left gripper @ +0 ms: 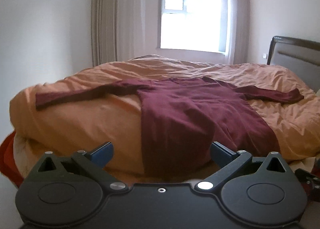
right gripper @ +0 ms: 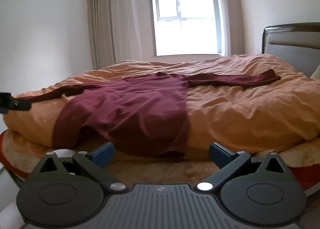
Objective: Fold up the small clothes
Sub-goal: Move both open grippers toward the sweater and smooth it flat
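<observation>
Left wrist view first: pale wall far left, beige curtain [left gripper: 108, 19] hanging beside a bright window [left gripper: 192, 15], dark headboard [left gripper: 296, 51] at far right. Below, an orange duvet [left gripper: 80, 113] rumpled across the bed, and spread flat on it a maroon long-sleeved top [left gripper: 192, 109]. One sleeve stretched out toward the left, body in the middle with its hem draping over the near edge of the bed, other sleeve reaching right toward the headboard. Down front, left gripper [left gripper: 161, 154] hanging just short of that hem, blue-padded fingers [left gripper: 103, 152] spread wide, jaws released and gripping nothing. A dark piece of hardware poking in at the lower right edge, too cropped to identify.

Over to the right wrist view, same sweep: a black object cutting in at the left edge, blurred, cannot tell what. Curtain [right gripper: 110, 25], then window [right gripper: 186, 21], then headboard [right gripper: 294, 37]. Maroon top [right gripper: 130, 107] sitting left of centre on the duvet [right gripper: 250, 109], near hem bunched and folded over the bed's edge, far sleeve lying out to the right across the covers. Pale fuzzy blanket [right gripper: 160, 169] under the duvet along the near edge, red fabric below that at the sides. Right gripper [right gripper: 161, 154] low in front, jaws likewise parted wide with nothing between them, clear of the cloth.

No containers anywhere in either view: just bedding and the single garment on top of it
</observation>
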A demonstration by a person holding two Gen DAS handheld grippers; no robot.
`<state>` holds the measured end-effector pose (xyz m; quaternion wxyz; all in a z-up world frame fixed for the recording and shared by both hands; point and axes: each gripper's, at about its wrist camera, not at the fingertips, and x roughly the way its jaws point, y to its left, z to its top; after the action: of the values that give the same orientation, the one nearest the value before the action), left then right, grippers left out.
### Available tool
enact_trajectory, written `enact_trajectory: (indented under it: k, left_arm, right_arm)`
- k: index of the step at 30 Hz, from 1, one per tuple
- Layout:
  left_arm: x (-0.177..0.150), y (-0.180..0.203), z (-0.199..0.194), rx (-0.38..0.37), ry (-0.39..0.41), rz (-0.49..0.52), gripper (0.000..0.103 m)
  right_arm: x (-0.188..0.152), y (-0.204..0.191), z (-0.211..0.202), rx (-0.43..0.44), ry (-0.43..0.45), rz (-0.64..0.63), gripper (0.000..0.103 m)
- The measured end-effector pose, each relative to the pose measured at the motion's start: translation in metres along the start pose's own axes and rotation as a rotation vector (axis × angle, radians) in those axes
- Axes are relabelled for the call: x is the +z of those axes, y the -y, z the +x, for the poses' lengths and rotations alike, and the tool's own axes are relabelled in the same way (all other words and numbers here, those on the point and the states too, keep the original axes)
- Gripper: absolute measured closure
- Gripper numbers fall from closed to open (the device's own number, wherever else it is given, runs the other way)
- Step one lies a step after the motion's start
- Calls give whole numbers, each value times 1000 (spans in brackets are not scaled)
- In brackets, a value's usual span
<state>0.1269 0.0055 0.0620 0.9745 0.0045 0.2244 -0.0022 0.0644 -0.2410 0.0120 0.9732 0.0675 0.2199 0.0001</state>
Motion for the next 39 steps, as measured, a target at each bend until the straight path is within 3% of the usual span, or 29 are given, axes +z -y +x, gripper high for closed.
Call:
enact_trajectory:
  k: [7, 16, 23, 29, 35, 39]
  left_arm:
    - [50, 2, 43, 11, 20, 52, 1]
    - [92, 29, 139, 13, 12, 106, 1]
    - [92, 71, 215, -64, -31, 149, 1]
    - [90, 103, 272, -127, -26, 153, 1]
    - [79, 106, 311, -135, -57, 144, 1]
    - [68, 99, 330, -158, -110, 99, 1]
  right_arm:
    - [25, 22, 40, -68, 13, -35, 0]
    - [69, 55, 111, -147, 28, -68, 0]
    - [93, 94, 161, -199, 36, -31, 0]
    - [109, 159, 197, -207, 67, 16, 0]
    - [130, 242, 251, -222, -39, 122, 0]
    - [144, 291, 282, -273, -21, 204, 0]
